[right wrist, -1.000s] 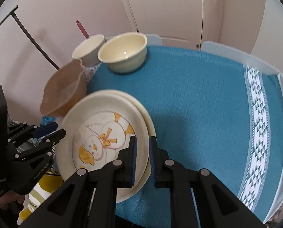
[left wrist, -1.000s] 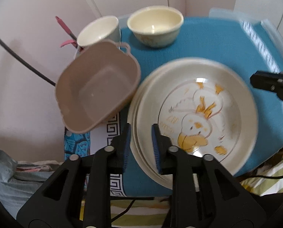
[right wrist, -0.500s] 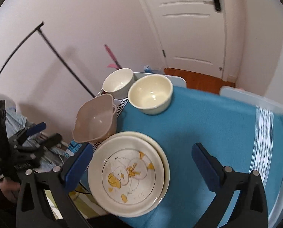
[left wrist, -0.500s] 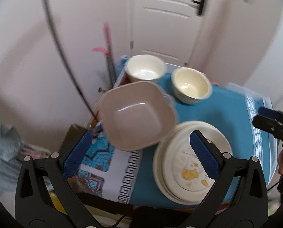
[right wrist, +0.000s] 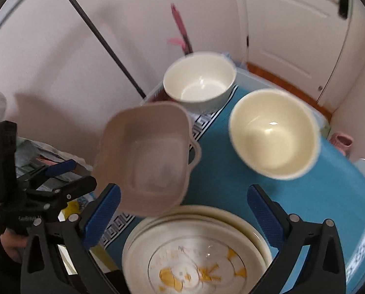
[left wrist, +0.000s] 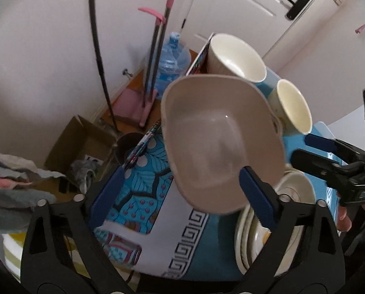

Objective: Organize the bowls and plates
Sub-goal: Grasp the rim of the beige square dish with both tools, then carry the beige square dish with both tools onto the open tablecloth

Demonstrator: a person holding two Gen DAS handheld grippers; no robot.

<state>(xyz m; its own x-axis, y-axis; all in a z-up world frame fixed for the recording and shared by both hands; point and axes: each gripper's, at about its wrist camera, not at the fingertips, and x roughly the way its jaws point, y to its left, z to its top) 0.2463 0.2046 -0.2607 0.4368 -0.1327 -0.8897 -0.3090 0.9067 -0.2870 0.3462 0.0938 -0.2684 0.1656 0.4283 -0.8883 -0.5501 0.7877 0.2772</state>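
A beige square bowl (left wrist: 221, 142) (right wrist: 153, 156) with a handle sits by the table's left edge, partly over the stack of plates (left wrist: 287, 220) (right wrist: 197, 257); the top plate bears a yellow duck. Behind stand a white bowl (left wrist: 236, 58) (right wrist: 199, 80) and a cream bowl (left wrist: 295, 105) (right wrist: 273, 134). My left gripper (left wrist: 181, 196) (right wrist: 83, 174) hovers wide at the beige bowl's near side, jaws closing, pads not pressing on it. My right gripper (right wrist: 183, 214) (left wrist: 302, 148) hangs wide above the plates' far rim, jaws closing, gripping nothing.
A blue tablecloth (right wrist: 219, 178) covers the table. Past its left edge are a cardboard box (left wrist: 84, 142), a water bottle (left wrist: 172, 58), a pink-handled mop (left wrist: 158, 49) and a black pole (left wrist: 96, 49). A white door (left wrist: 255, 0) is behind. A hand (left wrist: 344, 218) holds the right gripper.
Both grippers went from shut at the plates' rim to wide open. The left one swung left toward the beige bowl. The right one drew back, then came nearer the bowls.
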